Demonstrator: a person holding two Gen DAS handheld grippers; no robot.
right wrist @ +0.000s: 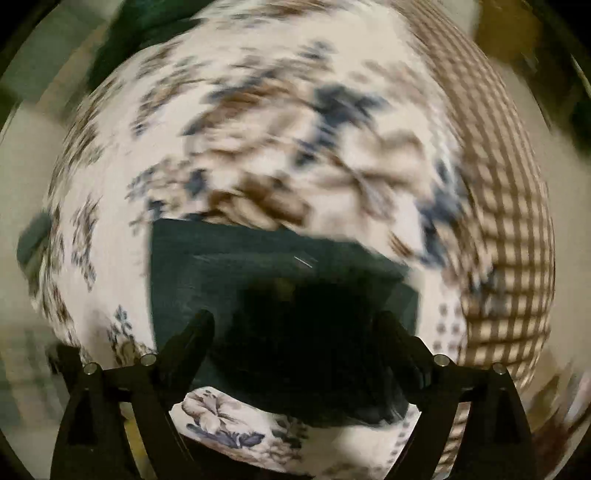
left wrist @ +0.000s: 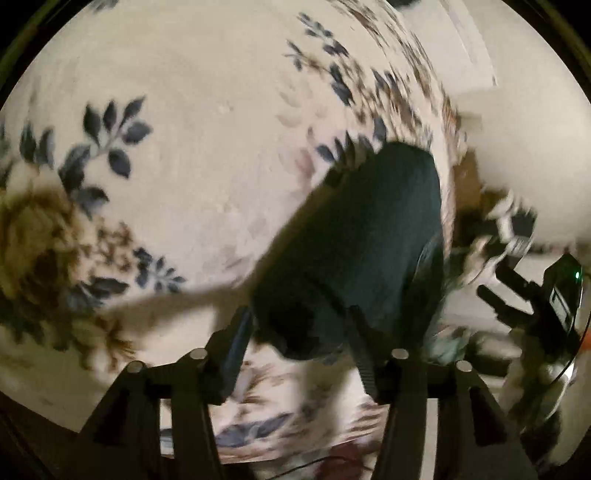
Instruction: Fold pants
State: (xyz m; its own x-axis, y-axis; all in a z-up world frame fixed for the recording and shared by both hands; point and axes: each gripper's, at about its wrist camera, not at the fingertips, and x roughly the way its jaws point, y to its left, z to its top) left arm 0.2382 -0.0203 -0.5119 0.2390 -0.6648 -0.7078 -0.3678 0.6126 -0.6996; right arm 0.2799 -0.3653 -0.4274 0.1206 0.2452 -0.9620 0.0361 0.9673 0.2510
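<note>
The dark green pants (left wrist: 354,243) lie folded into a compact bundle on a floral bedspread (left wrist: 192,140). In the left wrist view my left gripper (left wrist: 299,325) is open, its two fingers wide apart just above the near end of the bundle. In the right wrist view the pants (right wrist: 258,273) show as a flat dark rectangle. My right gripper (right wrist: 295,325) is open, fingers spread over the near part of the pants, with a dark shadow between them. The right gripper also shows at the right edge of the left wrist view (left wrist: 517,291). Both views are motion-blurred.
The bedspread (right wrist: 295,122) has blue and brown leaf prints and a brown checked border (right wrist: 506,221) on the right. Its edge and a pale floor (left wrist: 535,166) lie to the right in the left wrist view. Dark green cloth (right wrist: 147,22) shows at the top left.
</note>
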